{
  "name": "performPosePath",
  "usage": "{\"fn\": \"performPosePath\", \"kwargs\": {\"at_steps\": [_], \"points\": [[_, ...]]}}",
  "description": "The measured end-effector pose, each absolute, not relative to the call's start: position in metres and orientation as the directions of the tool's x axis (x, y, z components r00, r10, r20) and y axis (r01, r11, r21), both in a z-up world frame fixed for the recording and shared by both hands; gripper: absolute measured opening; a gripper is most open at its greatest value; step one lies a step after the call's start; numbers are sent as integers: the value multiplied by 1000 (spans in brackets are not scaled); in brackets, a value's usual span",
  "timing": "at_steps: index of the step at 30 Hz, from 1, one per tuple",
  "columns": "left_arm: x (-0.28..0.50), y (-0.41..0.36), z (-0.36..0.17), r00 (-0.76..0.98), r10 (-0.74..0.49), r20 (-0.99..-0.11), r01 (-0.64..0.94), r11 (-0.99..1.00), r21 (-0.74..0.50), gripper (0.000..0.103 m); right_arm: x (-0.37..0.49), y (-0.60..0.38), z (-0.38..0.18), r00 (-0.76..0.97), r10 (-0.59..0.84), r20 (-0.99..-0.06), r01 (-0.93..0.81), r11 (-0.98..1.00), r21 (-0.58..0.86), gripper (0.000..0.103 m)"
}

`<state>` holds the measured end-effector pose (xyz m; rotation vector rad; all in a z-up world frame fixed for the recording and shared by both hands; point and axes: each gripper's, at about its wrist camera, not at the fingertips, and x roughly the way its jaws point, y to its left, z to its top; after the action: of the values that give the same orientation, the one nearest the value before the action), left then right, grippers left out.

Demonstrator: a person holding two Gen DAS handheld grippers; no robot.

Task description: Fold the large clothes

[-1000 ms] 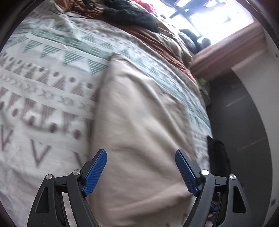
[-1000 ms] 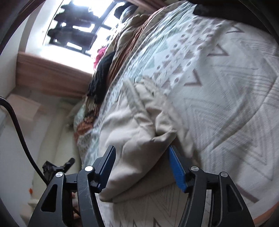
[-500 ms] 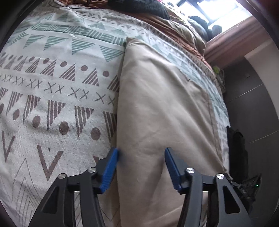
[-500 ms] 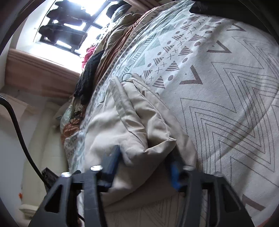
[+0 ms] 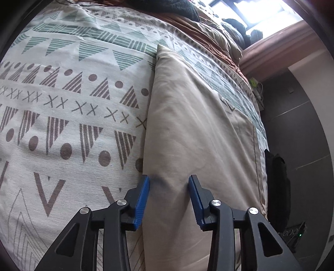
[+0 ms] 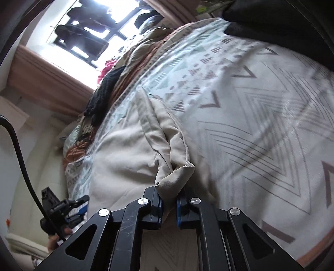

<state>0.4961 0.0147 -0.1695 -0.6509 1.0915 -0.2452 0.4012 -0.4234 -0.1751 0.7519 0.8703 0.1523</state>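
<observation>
A beige garment (image 5: 194,125) lies lengthwise on the patterned bedspread (image 5: 62,104). My left gripper (image 5: 169,183) is open, its blue fingers straddling the garment's near left edge, low against the cloth. In the right wrist view the same beige garment (image 6: 129,150) lies bunched at its near corner. My right gripper (image 6: 168,201) is shut on that bunched corner, which sticks up between the blue pads. The left gripper (image 6: 68,208) also shows in the right wrist view, at lower left.
The bed carries a brown blanket (image 5: 210,35) and a dark knitted item (image 5: 173,8) towards the window (image 6: 87,37). A black bag (image 5: 277,187) stands on the floor by the bed edge. A dark wall panel (image 5: 302,135) lies to the right.
My left gripper dropped towards the garment's edge and its jaws narrowed. My right gripper closed on the bunched corner of the garment and lifted it slightly.
</observation>
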Motion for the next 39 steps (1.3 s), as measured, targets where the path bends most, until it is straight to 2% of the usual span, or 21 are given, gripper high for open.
{"fn": "performPosePath", "kwargs": {"at_steps": [5, 8, 10, 12, 17, 22, 27, 31, 39], "points": [[497, 15, -170, 456, -483, -748, -123, 798, -590, 41, 403, -424, -178, 595, 406, -693, 207, 756, 621, 12], [498, 17, -171, 456, -493, -741, -133, 786, -604, 41, 399, -433, -177, 577, 416, -702, 256, 724, 640, 33], [498, 20, -172, 458, -498, -737, -140, 778, -612, 41, 393, -441, -163, 604, 359, -711, 275, 744, 609, 61], [496, 21, -171, 459, -494, -739, -147, 778, -611, 41, 392, -448, -149, 630, 319, -708, 273, 762, 587, 70], [493, 28, -169, 456, -477, -752, -165, 785, -598, 53, 415, -460, -128, 624, 369, -688, 216, 765, 607, 70], [502, 30, -155, 490, -434, -756, -127, 822, -555, 53, 454, -455, -121, 579, 450, -680, 136, 769, 625, 78], [512, 30, -149, 534, -385, -753, -113, 850, -514, 54, 497, -453, -136, 534, 534, -656, 81, 740, 668, 78], [527, 30, -153, 526, -401, -750, -108, 843, -527, 54, 525, -445, -162, 453, 654, -606, 28, 669, 743, 78], [561, 22, -163, 511, -383, -770, -104, 861, -497, 54, 572, -450, -191, 384, 680, -625, 43, 663, 747, 78]]}}
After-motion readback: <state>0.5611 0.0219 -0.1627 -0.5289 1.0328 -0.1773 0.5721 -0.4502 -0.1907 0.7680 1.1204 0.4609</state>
